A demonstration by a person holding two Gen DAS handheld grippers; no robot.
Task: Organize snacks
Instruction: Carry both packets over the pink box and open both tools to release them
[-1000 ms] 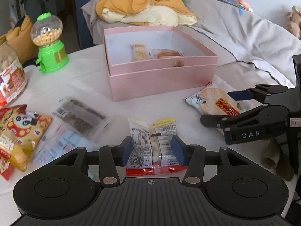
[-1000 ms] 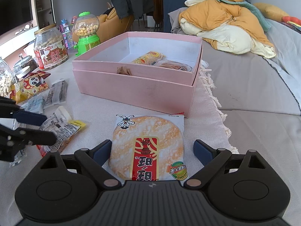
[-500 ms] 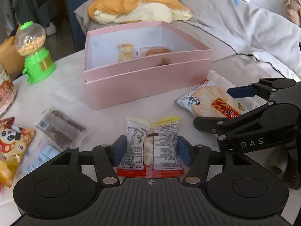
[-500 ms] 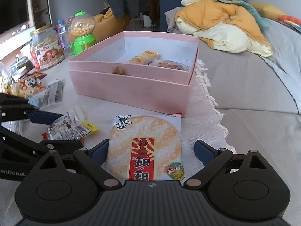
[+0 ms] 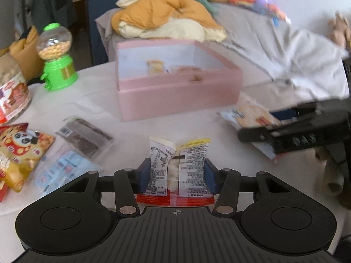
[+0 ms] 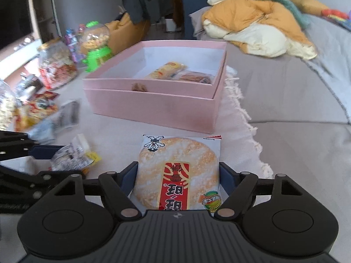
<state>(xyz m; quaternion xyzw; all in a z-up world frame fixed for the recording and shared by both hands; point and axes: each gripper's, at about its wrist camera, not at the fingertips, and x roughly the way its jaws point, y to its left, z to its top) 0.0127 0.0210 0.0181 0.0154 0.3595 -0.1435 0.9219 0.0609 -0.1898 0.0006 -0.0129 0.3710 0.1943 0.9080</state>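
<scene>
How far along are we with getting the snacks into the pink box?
Early. Done: two wrapped snacks already lie in the pink box. In hand: the left tool is closing around a white-and-yellow packet, and the right tool is closing around the rice cracker pack; both still sit on the table. Left: the panda bag, the dark packet and the blue packet.

Left gripper (image 5: 177, 174): black ribbed body; round side discs; silver rivets; blue pads; right gripper (image 6: 178, 178) alike.
</scene>
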